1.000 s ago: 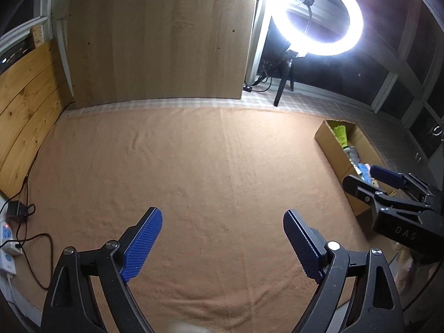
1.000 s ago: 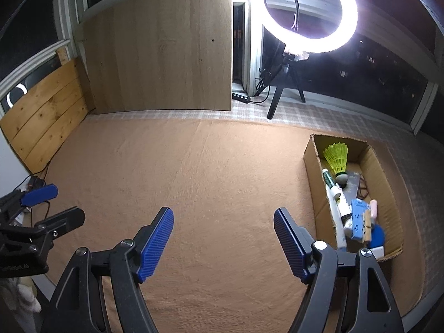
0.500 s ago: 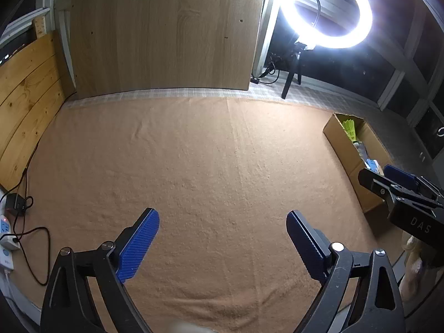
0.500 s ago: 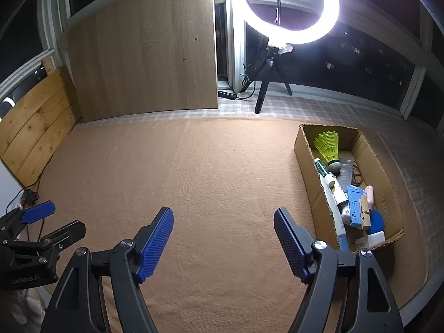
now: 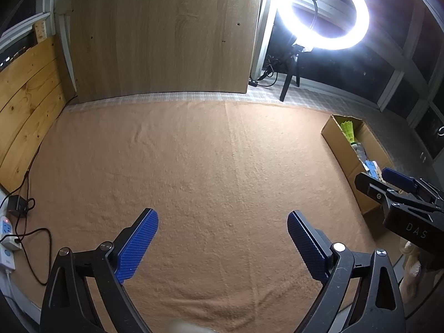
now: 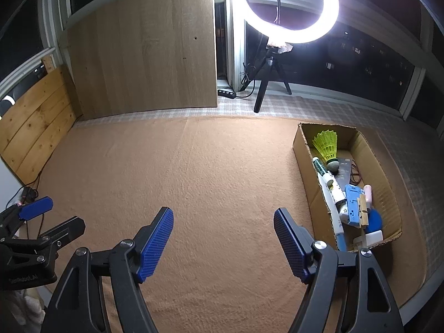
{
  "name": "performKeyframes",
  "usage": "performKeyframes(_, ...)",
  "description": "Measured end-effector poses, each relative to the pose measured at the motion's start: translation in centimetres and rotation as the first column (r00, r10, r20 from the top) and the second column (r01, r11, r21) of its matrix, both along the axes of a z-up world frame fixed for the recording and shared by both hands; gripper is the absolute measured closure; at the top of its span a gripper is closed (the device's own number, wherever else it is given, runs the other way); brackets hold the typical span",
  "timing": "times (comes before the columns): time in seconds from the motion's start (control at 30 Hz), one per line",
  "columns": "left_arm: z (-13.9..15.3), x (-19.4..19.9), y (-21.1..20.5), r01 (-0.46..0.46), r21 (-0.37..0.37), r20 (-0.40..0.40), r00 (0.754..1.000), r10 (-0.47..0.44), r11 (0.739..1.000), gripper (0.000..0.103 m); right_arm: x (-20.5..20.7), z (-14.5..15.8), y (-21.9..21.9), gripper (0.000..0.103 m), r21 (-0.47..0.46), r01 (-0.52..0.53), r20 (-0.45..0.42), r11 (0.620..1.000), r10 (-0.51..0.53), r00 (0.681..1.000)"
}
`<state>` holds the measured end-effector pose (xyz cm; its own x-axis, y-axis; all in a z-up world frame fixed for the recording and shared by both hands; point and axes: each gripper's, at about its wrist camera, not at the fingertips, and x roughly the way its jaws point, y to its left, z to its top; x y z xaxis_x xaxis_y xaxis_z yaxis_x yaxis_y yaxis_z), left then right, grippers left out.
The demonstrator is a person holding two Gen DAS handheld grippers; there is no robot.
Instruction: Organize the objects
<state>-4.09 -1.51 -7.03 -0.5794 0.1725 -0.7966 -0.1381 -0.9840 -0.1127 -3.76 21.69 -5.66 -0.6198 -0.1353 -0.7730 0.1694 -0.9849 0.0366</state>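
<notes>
Jaws of both the left gripper (image 5: 222, 245) and right gripper (image 6: 223, 245) are held wide, empty, above tan carpet (image 6: 194, 166); the filled cardboard box (image 6: 302, 149) is seen far right.

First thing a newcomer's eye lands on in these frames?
The ring light glaring at the back on its tripod. Next, the cardboard box on the right of the tan cloth, holding small items, a yellow shuttlecock at its far end. Up close, each hand-held gripper, left and right, stands open and empty over the cloth.
</notes>
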Motion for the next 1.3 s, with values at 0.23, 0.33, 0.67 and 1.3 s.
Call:
performKeyframes(0.23, 0.17, 0.13, -0.14, -0.014, 0.001, -0.004, 1.000, 0.014, 1.000, 0.007, 0.16, 0.07, 0.18, 0.032, -0.002, 0.004, 0.000, 1.000, -0.004, 1.000)
performKeyframes(0.33, 0.12, 0.15, -0.25, -0.021, -0.001, -0.003, 1.000, 0.021, 1.000, 0.006, 0.17, 0.05, 0.21, 0.032, -0.004, 0.003, 0.004, 1.000, -0.003, 1.000)
performKeyframes(0.67, 0.12, 0.14, -0.54, -0.022, -0.011, -0.005, 1.000, 0.022, 1.000, 0.006, 0.30, -0.02, 0.00, 0.032, -0.010, 0.005, 0.015, 1.000, -0.005, 1.000)
performKeyframes(1.3, -0.24, -0.14, -0.90, -0.028, -0.014, 0.002, 1.000, 0.028, 0.999, 0.006, 0.29, -0.24, -0.25, 0.031, -0.010, 0.005, 0.027, 1.000, -0.005, 1.000)
